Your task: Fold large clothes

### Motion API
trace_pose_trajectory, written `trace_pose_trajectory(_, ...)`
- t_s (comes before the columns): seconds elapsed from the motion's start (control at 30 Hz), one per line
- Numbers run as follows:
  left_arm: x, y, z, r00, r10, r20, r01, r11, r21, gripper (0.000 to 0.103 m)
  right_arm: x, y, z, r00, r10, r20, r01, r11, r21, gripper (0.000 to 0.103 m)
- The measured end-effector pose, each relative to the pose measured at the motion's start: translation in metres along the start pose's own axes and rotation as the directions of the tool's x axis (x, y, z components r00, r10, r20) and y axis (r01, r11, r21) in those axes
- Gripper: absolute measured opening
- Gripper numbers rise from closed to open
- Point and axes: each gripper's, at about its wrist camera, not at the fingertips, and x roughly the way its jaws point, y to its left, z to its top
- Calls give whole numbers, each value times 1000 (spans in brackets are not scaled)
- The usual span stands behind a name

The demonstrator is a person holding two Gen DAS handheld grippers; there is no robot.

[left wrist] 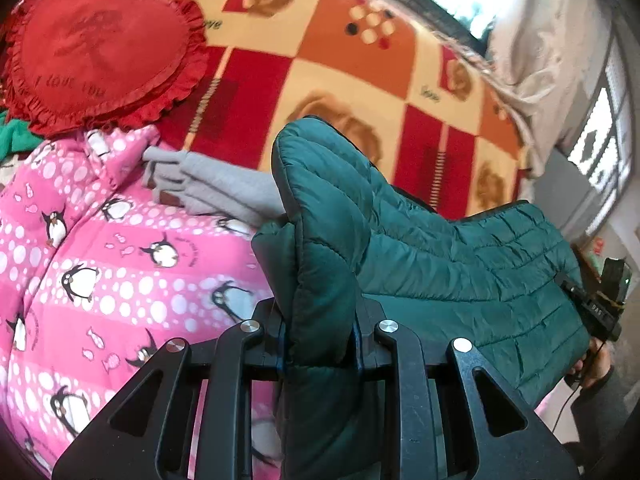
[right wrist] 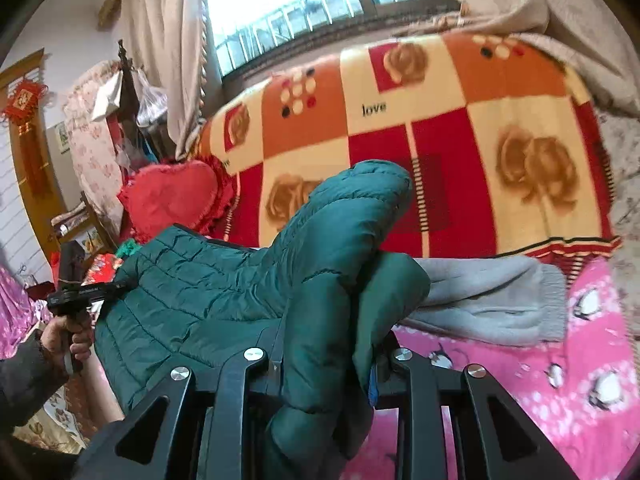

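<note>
A dark green quilted puffer jacket (left wrist: 460, 264) hangs stretched between my two grippers above the bed. My left gripper (left wrist: 320, 332) is shut on one bunched end of it, the fabric standing up between the jaws. My right gripper (right wrist: 328, 356) is shut on the other end of the jacket (right wrist: 208, 292). The right gripper shows at the far right of the left wrist view (left wrist: 600, 312); the left gripper shows at the left of the right wrist view (right wrist: 76, 296). The fingertips are hidden by fabric.
A pink penguin-print quilt (left wrist: 100, 280) covers the near bed, with a grey garment (left wrist: 216, 188) on it. A red heart cushion (left wrist: 100, 48) and a checked rose blanket (left wrist: 360, 60) lie behind. Curtains (right wrist: 168, 40) and a window are beyond.
</note>
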Motion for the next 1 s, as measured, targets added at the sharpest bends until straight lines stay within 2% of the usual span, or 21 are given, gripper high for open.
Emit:
trace_pose_trajectory(0.13, -18, -17, -10, 999, -44, -10, 44, 999, 22, 22, -27, 4, -20, 1000, -8, -4, 8, 1000, 3, 25)
trace_pose_trajectory(0.23, -8, -21, -19, 998, -59, -29, 59, 998, 27, 22, -28, -7, -43, 1000, -16, -16, 16, 999, 34, 26)
trace_pose_trajectory(0.33, 16, -22, -30, 998, -30, -61, 33, 999, 38, 23, -13, -21, -62, 998, -30, -47, 33, 998, 57, 26)
trace_pose_trajectory(0.43, 49, -17, -46, 994, 23, -108, -17, 998, 56, 25, 21, -46, -87, 991, -32, -131, 49, 991, 123, 27)
trace_pose_trajectory(0.5, 65, -6, -55, 988, 67, -138, -63, 998, 29, 32, 32, -65, -97, 985, -2, -175, 41, 975, 219, 35)
trace_pose_trajectory(0.57, 67, 5, -56, 989, 30, -146, -36, 999, -40, 39, 29, -77, -99, 984, 58, -171, -1, 950, 313, 39)
trace_pose_trajectory(0.6, 66, 10, -54, 988, 16, -151, -26, 997, -66, 47, 25, -81, -98, 981, 79, -176, -14, 940, 340, 41)
trace_pose_trajectory(0.67, 62, 14, -51, 986, 11, -169, -23, 997, -72, 49, 18, -78, -93, 977, 80, -195, -12, 946, 325, 43)
trace_pose_trajectory(0.77, 49, 17, -40, 986, 12, -167, -20, 999, -43, 49, 8, -69, -82, 970, 50, -240, 22, 957, 288, 48)
trace_pose_trajectory(0.87, 23, 21, -20, 996, 38, -74, -42, 998, -50, 52, 4, -67, -70, 959, -21, -284, 97, 962, 255, 51)
trace_pose_trajectory(0.9, 17, 23, -14, 997, 50, -50, -53, 997, -63, 52, 3, -69, -67, 954, -56, -295, 136, 957, 256, 52)
trace_pose_trajectory(0.93, 12, 23, -9, 997, 64, -31, -66, 995, -74, 52, -1, -70, -62, 949, -130, -287, 207, 945, 254, 52)
trace_pose_trajectory(1.0, 9, 18, -2, 997, 79, -7, -80, 993, -84, 52, -6, -63, -54, 942, -217, -255, 280, 927, 247, 52)
